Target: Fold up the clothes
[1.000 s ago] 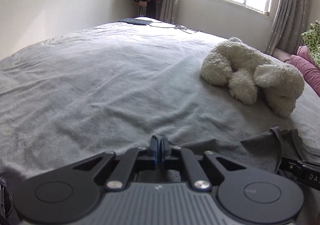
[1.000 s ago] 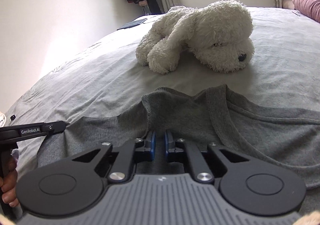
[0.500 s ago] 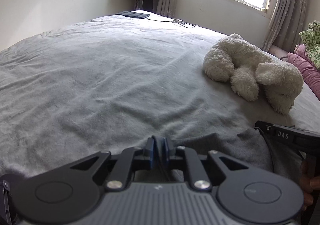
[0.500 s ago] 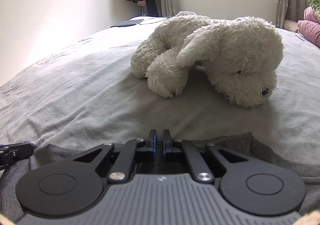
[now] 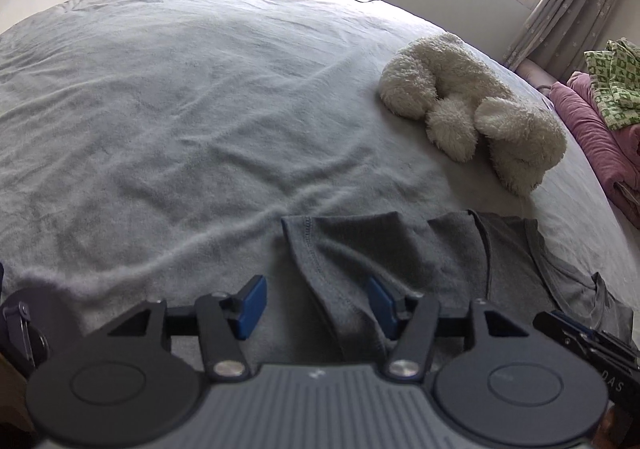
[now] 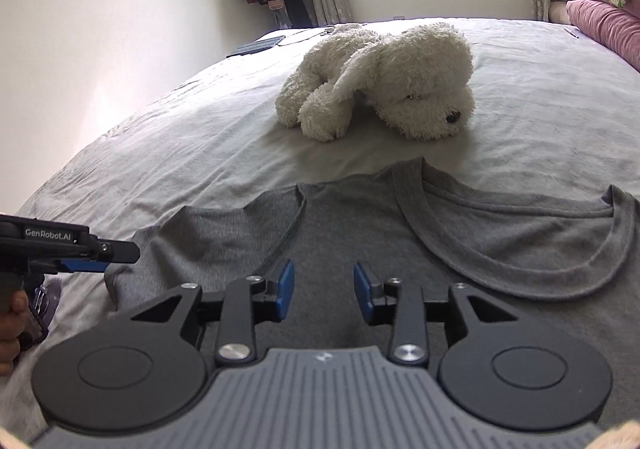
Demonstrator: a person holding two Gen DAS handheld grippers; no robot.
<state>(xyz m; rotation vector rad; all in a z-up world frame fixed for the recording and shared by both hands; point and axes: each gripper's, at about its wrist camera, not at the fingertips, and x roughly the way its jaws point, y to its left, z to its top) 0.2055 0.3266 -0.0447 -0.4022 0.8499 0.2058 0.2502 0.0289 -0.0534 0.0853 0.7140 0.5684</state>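
**Two readable markings, both on the handheld grippers**

"GenRobot.AI" stands in pale letters on the black bar of the left gripper (image 6: pixel 86 255), seen at the left edge of the right wrist view. "DAS" stands on the black body of the right gripper (image 5: pixel 576 333), at the lower right of the left wrist view.

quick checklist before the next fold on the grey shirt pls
1. Left gripper clear of shirt: not ok, jaws opening, sleeve edge between them, pads off it.
2. Right gripper let go: ok, jaws opening, nothing pinched, shirt lies under them.
3. Shirt flat: not ok, left sleeve is rumpled.
4. Collar visible and toward the plush dog: ok.
5. Dog clear of shirt: ok, apart from it.
6. Shirt hem: cannot tell, out of view.
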